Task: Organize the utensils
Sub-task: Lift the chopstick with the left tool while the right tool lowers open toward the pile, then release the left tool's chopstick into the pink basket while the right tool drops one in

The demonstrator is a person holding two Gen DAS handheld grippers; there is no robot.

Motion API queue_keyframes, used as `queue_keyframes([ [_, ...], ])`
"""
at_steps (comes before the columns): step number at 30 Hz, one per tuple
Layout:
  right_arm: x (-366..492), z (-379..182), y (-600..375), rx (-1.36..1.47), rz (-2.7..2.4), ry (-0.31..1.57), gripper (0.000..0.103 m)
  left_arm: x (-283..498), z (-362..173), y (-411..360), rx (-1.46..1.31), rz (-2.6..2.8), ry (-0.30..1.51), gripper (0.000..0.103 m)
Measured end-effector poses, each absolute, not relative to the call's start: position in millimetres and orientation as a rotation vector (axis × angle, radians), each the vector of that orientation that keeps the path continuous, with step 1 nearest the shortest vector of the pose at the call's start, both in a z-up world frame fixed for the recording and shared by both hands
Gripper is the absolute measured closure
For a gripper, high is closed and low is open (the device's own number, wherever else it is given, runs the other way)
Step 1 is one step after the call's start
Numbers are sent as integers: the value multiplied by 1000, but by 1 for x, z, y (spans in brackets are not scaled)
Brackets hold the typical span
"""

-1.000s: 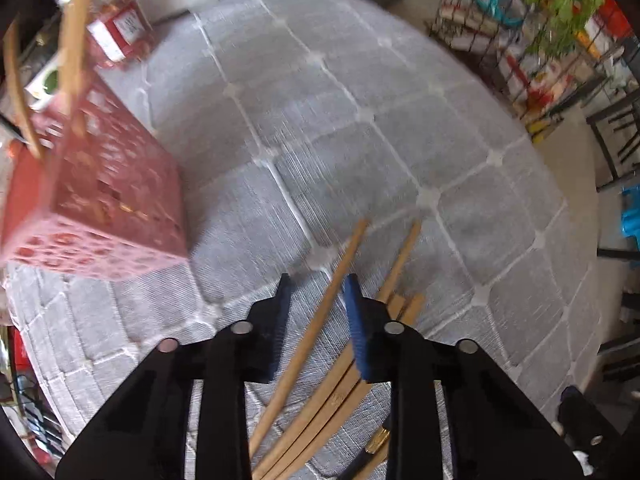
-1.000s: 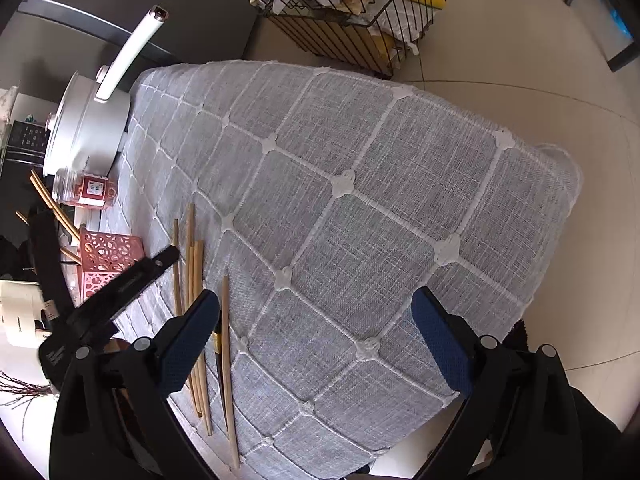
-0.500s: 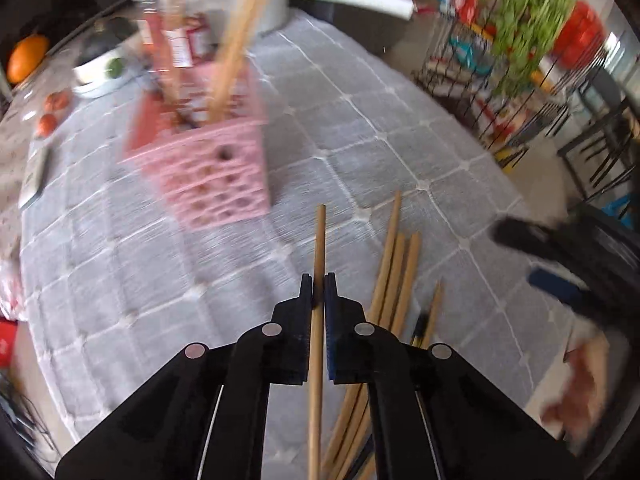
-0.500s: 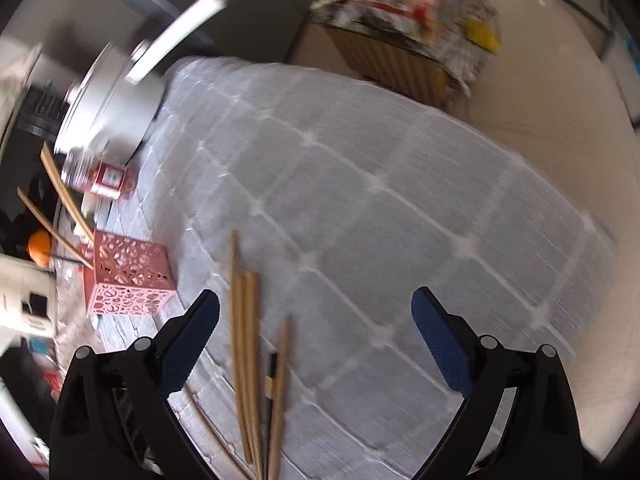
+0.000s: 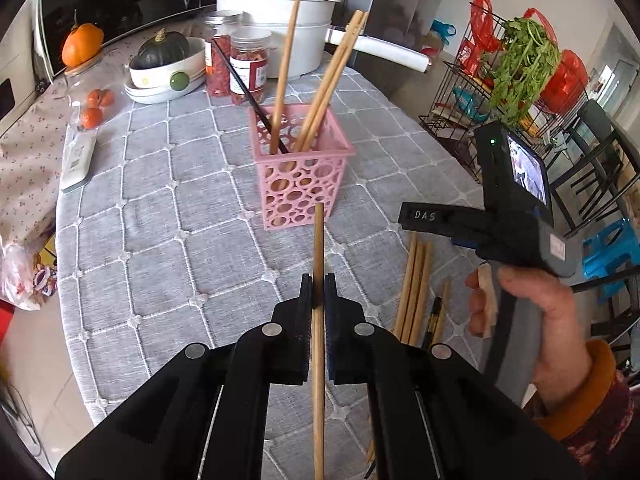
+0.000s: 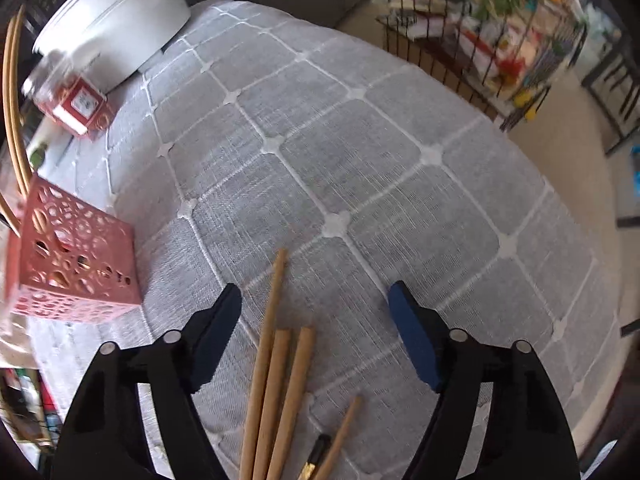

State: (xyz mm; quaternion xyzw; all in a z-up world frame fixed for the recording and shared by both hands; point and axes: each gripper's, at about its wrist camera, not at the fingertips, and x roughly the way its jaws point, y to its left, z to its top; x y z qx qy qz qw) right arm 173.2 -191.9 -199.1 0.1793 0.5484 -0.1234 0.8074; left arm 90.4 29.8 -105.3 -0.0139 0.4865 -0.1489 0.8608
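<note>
- Left tongs (image 5: pixel 319 294) angled downward over the grey-clothed worktop (image 5: pixel 160 216), clamped tight on one wooden chopstick (image 5: pixel 318 240), tip aimed at the pink basket (image 5: pixel 301 178).
- In that basket: several upright chopsticks, leaning; basket standing just beyond the held stick's tip, apart from it.
- Right tongs (image 6: pixel 316 320) tipped steeply downward, gripped by a hand (image 5: pixel 532 308) in an orange-cuffed sleeve; jaws partly spread, just been closing, pressing on nothing.
- Between and below those jaws: loose chopsticks (image 6: pixel 276 368) lying side by side on the cloth, untouched.
- White pot (image 5: pixel 280 28) and jars well behind the basket.
</note>
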Motion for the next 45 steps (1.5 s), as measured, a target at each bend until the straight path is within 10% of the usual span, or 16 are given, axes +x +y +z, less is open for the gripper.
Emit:
queue_keyframes([
  [6,172,-199,-177,389,-167,1151,94,92,-106,36,-34,-294,1020,98],
  [30,22,-47,-190,559,183,824,97,7,-29,77,-170,-221,813,98],
  [45,51,75,-225,586,175,612,97,81,79,65,-190,-202,604,98],
])
